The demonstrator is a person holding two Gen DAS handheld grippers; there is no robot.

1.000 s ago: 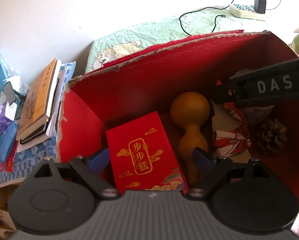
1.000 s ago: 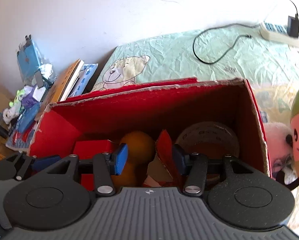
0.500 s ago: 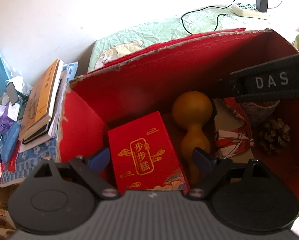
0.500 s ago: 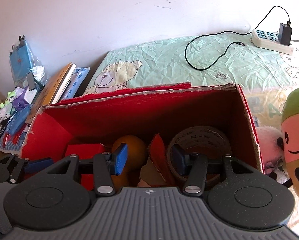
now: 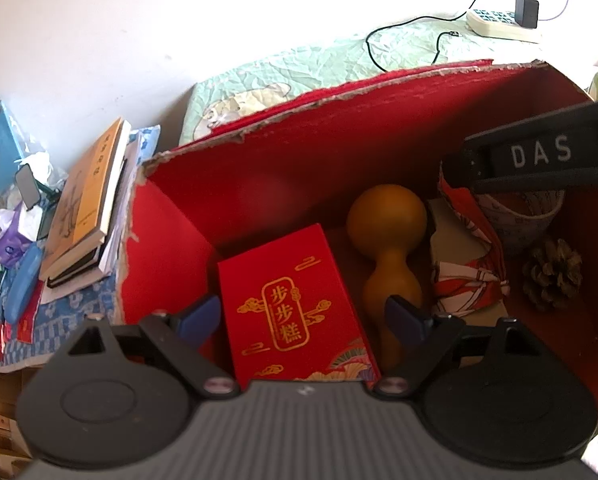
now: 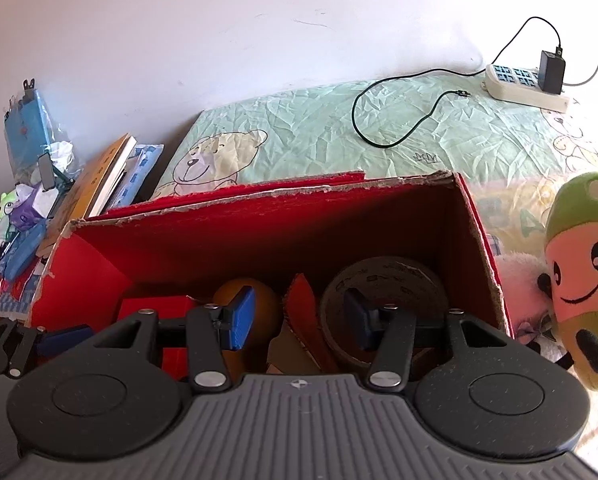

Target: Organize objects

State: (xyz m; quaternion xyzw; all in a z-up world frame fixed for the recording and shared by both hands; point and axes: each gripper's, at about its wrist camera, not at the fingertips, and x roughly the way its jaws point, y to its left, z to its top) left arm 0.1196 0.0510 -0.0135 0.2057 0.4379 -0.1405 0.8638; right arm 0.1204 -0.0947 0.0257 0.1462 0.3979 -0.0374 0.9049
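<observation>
Red cardboard box, red packet, gourd, pinecone

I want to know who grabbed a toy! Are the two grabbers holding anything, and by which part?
Nothing is held. The left gripper stands open around the red packet without pressing it. The right gripper hangs open above the box.

"DAS" — right hand-held gripper
</observation>
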